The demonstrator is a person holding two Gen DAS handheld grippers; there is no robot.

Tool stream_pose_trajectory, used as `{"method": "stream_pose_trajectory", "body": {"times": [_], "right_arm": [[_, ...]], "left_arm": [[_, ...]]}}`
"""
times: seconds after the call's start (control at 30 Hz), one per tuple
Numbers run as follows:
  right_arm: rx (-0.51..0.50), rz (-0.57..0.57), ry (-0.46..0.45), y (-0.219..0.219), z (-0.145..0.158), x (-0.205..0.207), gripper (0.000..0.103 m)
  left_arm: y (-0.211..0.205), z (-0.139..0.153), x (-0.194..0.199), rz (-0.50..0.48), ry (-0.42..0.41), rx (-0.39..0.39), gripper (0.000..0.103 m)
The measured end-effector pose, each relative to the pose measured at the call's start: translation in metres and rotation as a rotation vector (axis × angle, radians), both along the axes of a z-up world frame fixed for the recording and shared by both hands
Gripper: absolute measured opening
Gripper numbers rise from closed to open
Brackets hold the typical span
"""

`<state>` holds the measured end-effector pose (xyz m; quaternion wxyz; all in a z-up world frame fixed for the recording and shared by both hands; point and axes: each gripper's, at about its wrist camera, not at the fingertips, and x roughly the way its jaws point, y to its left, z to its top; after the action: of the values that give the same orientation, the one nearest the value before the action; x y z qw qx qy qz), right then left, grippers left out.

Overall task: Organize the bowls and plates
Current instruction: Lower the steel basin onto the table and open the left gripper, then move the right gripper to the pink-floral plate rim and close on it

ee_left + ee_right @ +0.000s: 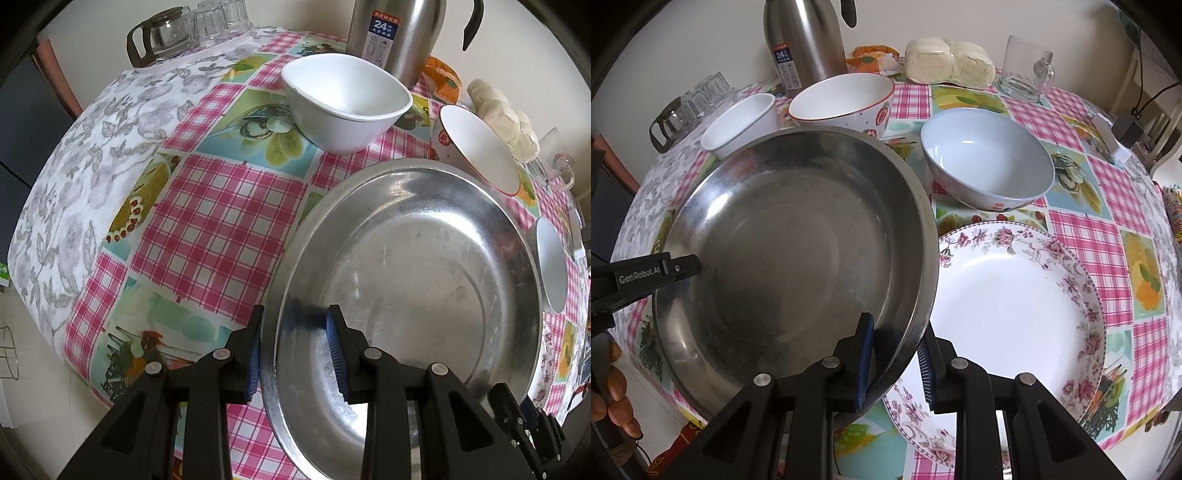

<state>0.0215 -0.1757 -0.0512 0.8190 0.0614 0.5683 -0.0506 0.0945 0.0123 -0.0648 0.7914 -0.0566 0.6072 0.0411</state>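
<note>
Gripping opposite rims of the dull, scuffed steel basin (783,236), empty, near the table's front edge: left gripper (295,354) and right gripper (895,363), both clenched. Just beside: floral plate (1015,306), bare. Behind: pale blue bowl (988,166), strawberry bowl (842,101), white bowl (347,99), all empty.

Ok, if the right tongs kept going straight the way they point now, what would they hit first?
The right tongs straddle the rim of the steel plate, pointing steeply down. Pushed on, the inner finger would likely meet the plate's wall, the outer the floral plate beneath; depth is unclear.
</note>
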Motion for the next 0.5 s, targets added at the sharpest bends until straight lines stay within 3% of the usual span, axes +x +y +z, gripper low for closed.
{"method": "stream_pose_trajectory", "body": {"times": [0.03, 0.1, 0.27, 0.37, 0.47, 0.5], "right_arm": [[-0.001, -0.001, -0.005, -0.001, 0.002, -0.001, 0.026], [0.003, -0.009, -0.02, -0.003, 0.006, -0.002, 0.037], [0.013, -0.029, -0.079, -0.01, 0.022, -0.008, 0.038], [0.013, -0.036, -0.126, -0.015, 0.033, -0.01, 0.04], [0.0, -0.059, -0.151, -0.021, 0.039, -0.012, 0.065], [-0.005, -0.064, -0.154, -0.022, 0.04, -0.013, 0.066]], "left_arm": [[0.0, 0.002, -0.001, 0.0, -0.005, -0.002, 0.037], [-0.002, 0.007, -0.002, -0.004, -0.021, 0.001, 0.047], [-0.004, 0.026, -0.006, -0.003, -0.081, 0.004, 0.05], [-0.007, 0.039, -0.007, 0.003, -0.134, 0.006, 0.063], [-0.013, 0.047, -0.008, -0.002, -0.164, 0.019, 0.069], [-0.016, 0.049, -0.008, -0.008, -0.173, 0.023, 0.071]]}}
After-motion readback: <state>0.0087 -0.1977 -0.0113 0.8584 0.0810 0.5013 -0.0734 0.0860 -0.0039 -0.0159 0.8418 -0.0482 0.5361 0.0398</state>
